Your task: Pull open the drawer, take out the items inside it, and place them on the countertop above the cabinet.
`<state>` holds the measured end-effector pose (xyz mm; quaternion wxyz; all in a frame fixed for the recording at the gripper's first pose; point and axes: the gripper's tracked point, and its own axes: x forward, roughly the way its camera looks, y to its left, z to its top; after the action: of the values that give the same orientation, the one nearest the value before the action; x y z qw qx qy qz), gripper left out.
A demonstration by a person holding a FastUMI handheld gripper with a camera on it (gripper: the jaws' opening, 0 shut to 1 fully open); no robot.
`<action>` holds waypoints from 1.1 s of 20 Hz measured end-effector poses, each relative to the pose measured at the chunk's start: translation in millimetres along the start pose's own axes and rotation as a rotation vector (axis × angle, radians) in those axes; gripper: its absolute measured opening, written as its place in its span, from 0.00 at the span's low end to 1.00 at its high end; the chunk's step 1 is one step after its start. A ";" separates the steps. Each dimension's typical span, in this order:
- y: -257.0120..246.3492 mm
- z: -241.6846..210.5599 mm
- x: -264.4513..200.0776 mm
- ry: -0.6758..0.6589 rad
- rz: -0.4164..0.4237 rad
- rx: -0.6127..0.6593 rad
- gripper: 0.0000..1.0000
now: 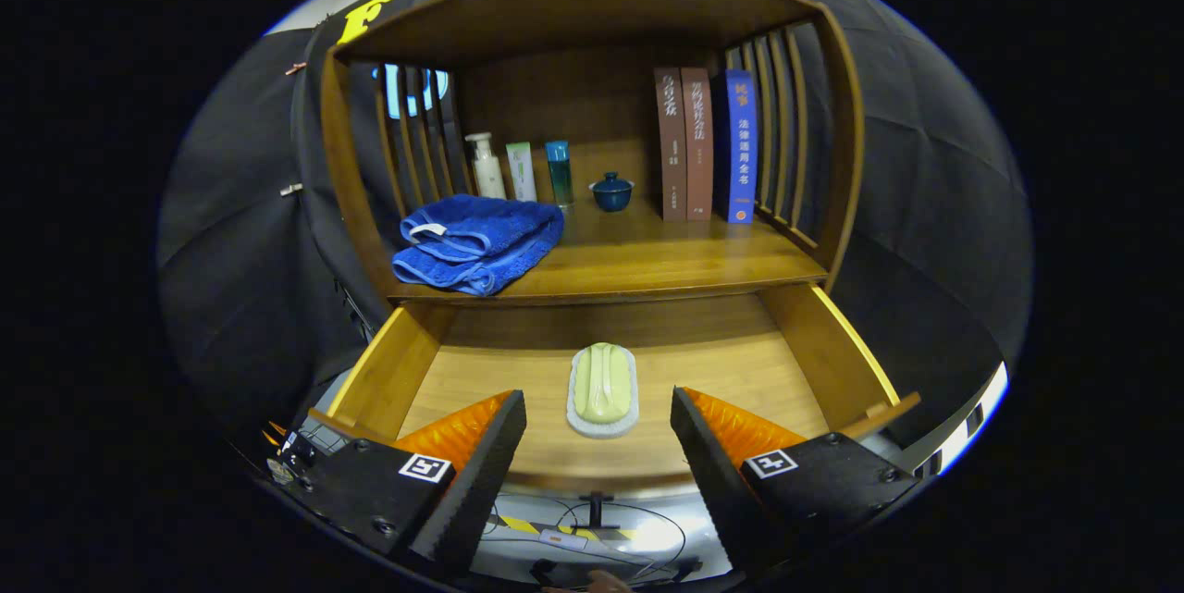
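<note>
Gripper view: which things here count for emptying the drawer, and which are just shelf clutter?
Job:
- open drawer
- soap in its dish, between and just ahead of the open fingers
- countertop

Lying about:
- blue towel
- three bottles
- lidded blue cup
- three books

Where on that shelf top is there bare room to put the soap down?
The widest bare patch of countertop lies in front, between the blue towel and the right slats. The back is crowded: bottles, lidded cup, books. The soap dish sits in the open drawer, between the open gripper fingers.
</note>
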<state>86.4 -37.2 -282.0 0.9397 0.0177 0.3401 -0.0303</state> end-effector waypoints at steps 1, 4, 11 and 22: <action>2.2 1.6 16.0 0.043 0.000 -0.011 0.99; 4.7 0.1 57.6 0.159 -0.018 -0.068 1.00; 7.4 -14.7 120.9 0.346 -0.015 -0.002 0.90; -2.1 -45.9 134.4 0.523 -0.066 -0.035 0.32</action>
<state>160.0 -42.9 -403.3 0.8185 -0.0025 0.5724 -0.0495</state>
